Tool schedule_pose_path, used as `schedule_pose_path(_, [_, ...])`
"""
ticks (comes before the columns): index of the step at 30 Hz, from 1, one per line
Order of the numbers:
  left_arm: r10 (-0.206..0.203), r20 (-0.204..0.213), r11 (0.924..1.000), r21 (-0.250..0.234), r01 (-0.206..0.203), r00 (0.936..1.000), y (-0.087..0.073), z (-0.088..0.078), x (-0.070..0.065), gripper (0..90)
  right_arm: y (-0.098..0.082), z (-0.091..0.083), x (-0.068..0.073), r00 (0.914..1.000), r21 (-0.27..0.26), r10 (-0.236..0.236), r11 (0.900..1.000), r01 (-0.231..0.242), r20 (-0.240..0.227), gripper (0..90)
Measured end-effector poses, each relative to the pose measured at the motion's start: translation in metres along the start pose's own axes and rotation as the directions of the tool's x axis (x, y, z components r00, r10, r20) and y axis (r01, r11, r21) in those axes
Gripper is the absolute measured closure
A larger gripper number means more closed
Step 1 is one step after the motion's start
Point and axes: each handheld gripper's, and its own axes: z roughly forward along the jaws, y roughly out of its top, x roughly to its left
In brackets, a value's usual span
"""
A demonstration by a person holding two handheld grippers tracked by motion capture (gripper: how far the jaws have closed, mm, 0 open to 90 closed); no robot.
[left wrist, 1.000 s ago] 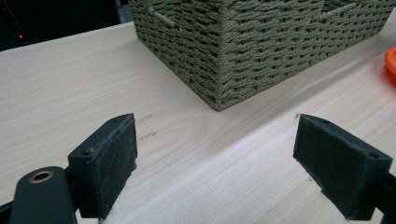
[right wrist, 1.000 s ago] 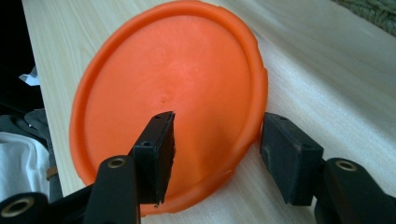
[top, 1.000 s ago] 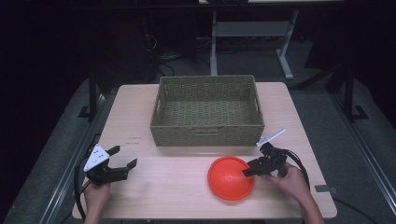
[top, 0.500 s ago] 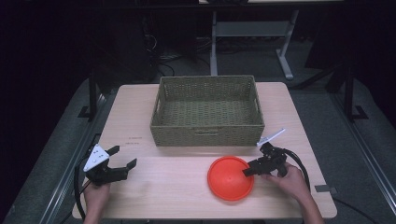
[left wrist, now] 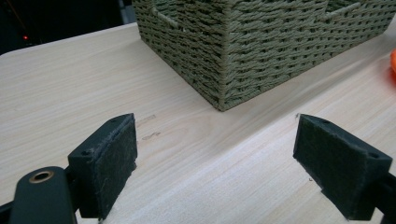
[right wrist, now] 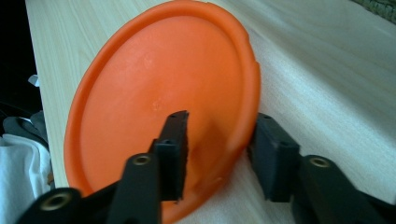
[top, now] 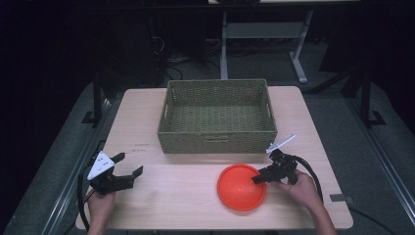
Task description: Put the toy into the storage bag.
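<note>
1. The plate [top: 241, 187] lies in front of the basket [top: 217, 116].
2. Your right gripper [right wrist: 217, 151] straddles the plate's near rim, jaws unclosed.
3. Your left gripper [left wrist: 217, 161] gapes empty, far off.

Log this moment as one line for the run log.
right tongs: open, straddling orange plate rim | left tongs: open, empty, over table | basket: empty

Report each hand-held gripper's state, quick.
Left hand-held gripper: open, empty, above the table.
Right hand-held gripper: open, jaws straddling the orange plate rim, not clamped yet.
</note>
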Motion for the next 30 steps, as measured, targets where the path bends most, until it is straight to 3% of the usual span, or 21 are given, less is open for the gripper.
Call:
schedule_pose_path(3, [0.009, 0.003, 1.0, 0.001, -0.009, 1.0, 0.0, 0.001, -0.002, 13.0, 0.0, -0.004, 0.002, 0.9993, 0.006, -0.008, 1.0, 0.008, 0.038, 68.0])
schedule_pose_path(10, [0.01, 0.004, 1.0, 0.003, -0.01, 0.9999, 0.001, 0.001, -0.002, 12.9, 0.002, -0.013, 0.009, 0.9997, -0.042, 0.012, 0.999, -0.011, 0.02, 77.1])
schedule_pose_path(13, [0.009, 0.006, 1.0, 0.002, -0.009, 0.9999, 0.0, 0.002, -0.003, 13.0, 0.009, -0.019, 0.019, 0.9997, -0.052, 0.001, 0.999, 0.001, 0.024, 81.3])
schedule_pose_path(22, [0.017, 0.003, 0.9998, 0.006, -0.017, 0.9998, 0.001, 0.002, -0.003, 13.0, 0.022, -0.029, 0.039, 0.9995, -0.069, -0.02, 0.997, 0.022, 0.025, 81.9])
schedule_pose_path(30, [0.019, 0.005, 0.9998, 0.007, -0.019, 0.9998, 0.0, 0.002, -0.004, 13.0, 0.025, -0.051, 0.047, 0.9999, -0.153, -0.015, 0.988, 0.016, 0.008, 81.9])
